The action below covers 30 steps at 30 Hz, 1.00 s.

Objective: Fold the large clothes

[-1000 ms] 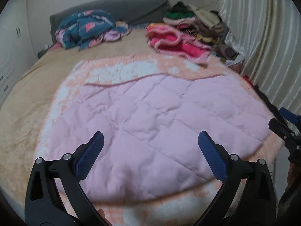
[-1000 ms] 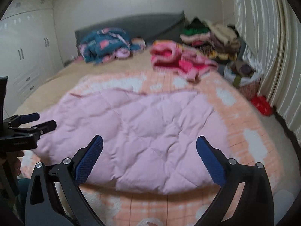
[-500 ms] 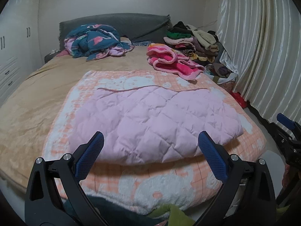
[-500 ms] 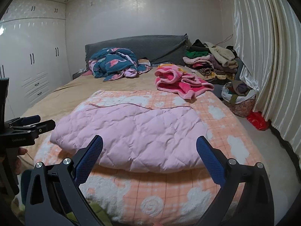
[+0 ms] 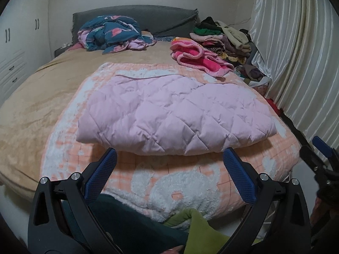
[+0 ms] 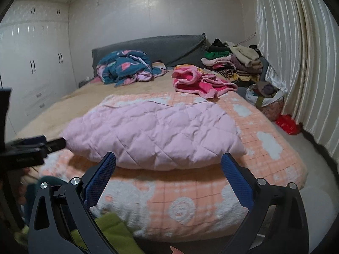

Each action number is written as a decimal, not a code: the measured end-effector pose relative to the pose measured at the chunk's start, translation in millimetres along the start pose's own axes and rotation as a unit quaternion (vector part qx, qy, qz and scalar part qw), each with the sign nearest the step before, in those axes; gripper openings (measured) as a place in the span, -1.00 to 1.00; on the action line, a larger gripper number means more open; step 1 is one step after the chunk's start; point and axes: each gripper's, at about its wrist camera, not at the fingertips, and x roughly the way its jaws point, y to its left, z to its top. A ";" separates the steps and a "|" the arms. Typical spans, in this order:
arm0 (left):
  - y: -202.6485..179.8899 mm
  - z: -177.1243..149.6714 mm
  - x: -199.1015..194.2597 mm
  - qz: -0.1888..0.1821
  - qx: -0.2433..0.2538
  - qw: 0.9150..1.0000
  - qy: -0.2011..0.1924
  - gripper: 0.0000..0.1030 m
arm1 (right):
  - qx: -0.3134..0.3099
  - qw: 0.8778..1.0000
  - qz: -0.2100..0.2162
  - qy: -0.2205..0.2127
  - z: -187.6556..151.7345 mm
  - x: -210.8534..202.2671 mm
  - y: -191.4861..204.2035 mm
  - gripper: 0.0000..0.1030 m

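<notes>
A folded pink quilted garment lies on an orange-and-white fleece blanket at the foot of the bed. My left gripper hovers open just short of the garment's near edge, with nothing between its fingers. My right gripper is open too and empty, held in front of the garment's near edge. The right gripper's blue tip shows at the right rim of the left wrist view, and the left gripper at the left rim of the right wrist view.
A blue patterned quilt and a pink fleece garment lie near the grey headboard. A stack of clothes stands at the back right. Curtains run along the right, wardrobes on the left.
Both grippers have pulled back from above the garment to the foot of the bed and sit lower. The garment lies still, and both grippers stay open.
</notes>
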 end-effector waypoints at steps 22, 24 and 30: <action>-7.6 -6.7 -1.3 0.003 0.016 1.000 0.000 0.82 | -0.003 1.000 0.013 0.018 -5.4 5.5 2.8 0.92; -8.6 -6.1 -2.1 0.003 0.018 1.000 -0.001 0.82 | -0.004 1.000 0.014 0.019 -5.9 5.8 2.5 0.92; -12.1 -6.0 -3.2 0.007 0.024 1.000 -0.002 0.82 | -0.002 1.000 0.012 0.020 -5.4 5.3 1.9 0.92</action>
